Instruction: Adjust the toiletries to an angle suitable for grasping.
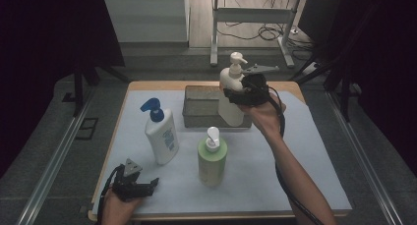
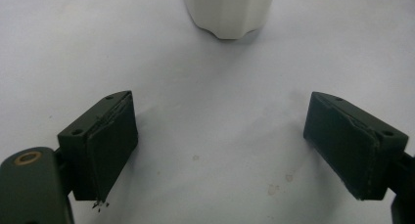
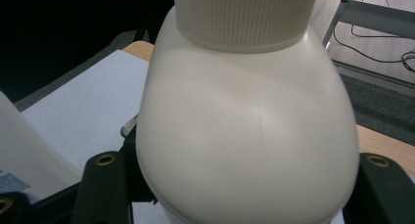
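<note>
White pump bottle (image 1: 231, 95) in right claw (image 1: 235, 93) over grey metal tray (image 1: 199, 107); blue-capped white bottle (image 1: 161, 134) left of green pump bottle (image 1: 212, 158), both before tray.

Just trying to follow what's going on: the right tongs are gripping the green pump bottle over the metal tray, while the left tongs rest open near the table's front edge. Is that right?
Not quite. The right tongs grip the cream pump bottle, as the high view shows; the green pump bottle stands free on the white sheet. The rest holds: the cream bottle is over the metal tray, and the left tongs rest open near the front edge.
</note>
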`<move>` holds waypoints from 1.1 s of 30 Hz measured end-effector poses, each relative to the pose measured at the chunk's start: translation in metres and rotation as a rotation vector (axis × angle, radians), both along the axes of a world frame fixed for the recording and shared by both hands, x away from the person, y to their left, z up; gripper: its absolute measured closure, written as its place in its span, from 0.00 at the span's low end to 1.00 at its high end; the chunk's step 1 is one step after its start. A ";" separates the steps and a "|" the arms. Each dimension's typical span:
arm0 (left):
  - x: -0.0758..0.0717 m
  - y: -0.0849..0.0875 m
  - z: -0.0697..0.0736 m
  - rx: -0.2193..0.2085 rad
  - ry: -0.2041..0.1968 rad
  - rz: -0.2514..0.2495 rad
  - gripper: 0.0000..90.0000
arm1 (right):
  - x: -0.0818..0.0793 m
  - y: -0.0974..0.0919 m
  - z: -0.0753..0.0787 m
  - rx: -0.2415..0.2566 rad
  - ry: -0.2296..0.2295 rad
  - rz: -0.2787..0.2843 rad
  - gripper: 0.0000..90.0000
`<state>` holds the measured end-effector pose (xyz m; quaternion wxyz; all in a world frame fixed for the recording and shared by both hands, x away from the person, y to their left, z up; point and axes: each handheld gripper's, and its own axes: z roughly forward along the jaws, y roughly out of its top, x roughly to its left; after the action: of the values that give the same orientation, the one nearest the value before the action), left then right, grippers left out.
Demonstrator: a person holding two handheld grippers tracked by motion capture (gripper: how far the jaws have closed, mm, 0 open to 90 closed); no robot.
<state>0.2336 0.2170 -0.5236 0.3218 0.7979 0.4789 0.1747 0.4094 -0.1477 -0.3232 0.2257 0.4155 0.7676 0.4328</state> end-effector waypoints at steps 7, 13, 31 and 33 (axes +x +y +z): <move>0.000 0.000 0.000 0.000 0.000 0.000 0.14 | 0.011 0.010 -0.002 0.007 -0.002 -0.012 0.41; 0.000 0.000 0.000 0.000 0.000 0.000 0.14 | 0.022 0.016 -0.005 0.005 -0.009 -0.028 0.41; 0.000 0.000 0.000 -0.001 0.001 0.000 0.14 | 0.053 0.035 -0.016 0.008 -0.022 -0.061 0.41; 0.000 0.000 0.000 -0.001 0.001 0.000 0.14 | 0.056 0.037 -0.018 0.010 -0.023 -0.063 0.41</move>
<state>0.2337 0.2171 -0.5236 0.3220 0.7979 0.4789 0.1743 0.4656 -0.1109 -0.3415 0.2457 0.4355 0.7495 0.4339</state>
